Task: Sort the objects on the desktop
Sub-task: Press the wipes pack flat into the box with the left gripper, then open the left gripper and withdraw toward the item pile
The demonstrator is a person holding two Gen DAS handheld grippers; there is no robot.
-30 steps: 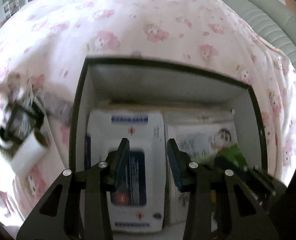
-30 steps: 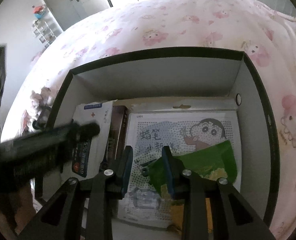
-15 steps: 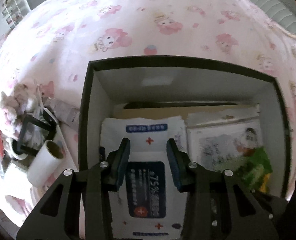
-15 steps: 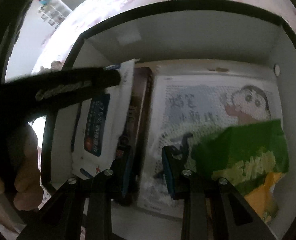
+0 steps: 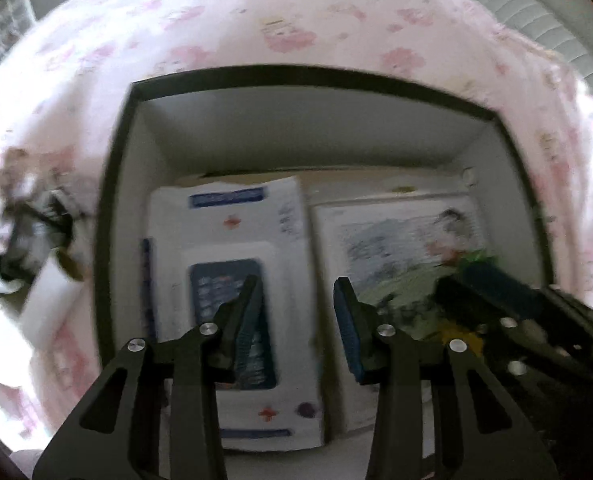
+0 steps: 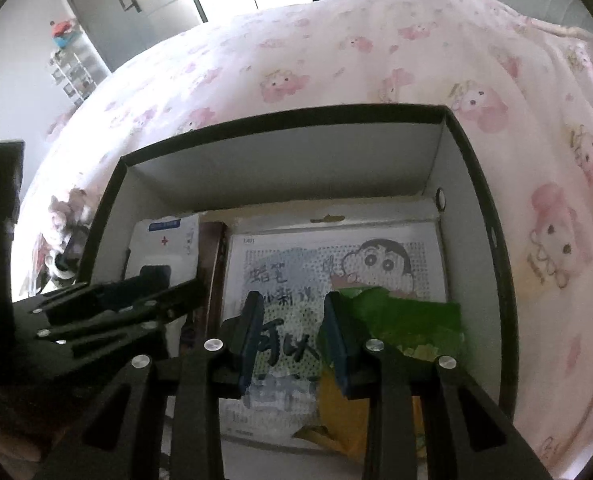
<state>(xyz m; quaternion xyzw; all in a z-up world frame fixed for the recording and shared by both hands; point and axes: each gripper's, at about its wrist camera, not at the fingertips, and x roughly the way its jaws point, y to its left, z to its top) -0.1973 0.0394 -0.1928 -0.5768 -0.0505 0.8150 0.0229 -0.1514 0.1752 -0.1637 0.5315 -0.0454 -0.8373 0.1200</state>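
A dark-rimmed storage box (image 5: 112, 184) with white inner walls (image 6: 296, 160) sits on a pink cartoon-print sheet. Inside lie a white wet-wipes pack (image 5: 232, 248) on the left, also in the right wrist view (image 6: 164, 240), a cartoon picture pack (image 6: 336, 264) on the right, and a green and yellow snack bag (image 6: 408, 320) on top of it. My left gripper (image 5: 296, 292) is open and empty above the wipes pack. My right gripper (image 6: 292, 308) is open and empty above the picture pack, next to the snack bag.
Left of the box on the sheet lie a white roll (image 5: 48, 300) and dark blurred clutter (image 5: 28, 232). A grey padded headboard (image 5: 536, 28) is at the far right. A door and shelves (image 6: 108, 12) stand beyond the bed.
Both grippers have pulled back and up from the box, so more of the bed shows in the right view. The left view has shifted and blurred. The box contents have not moved.
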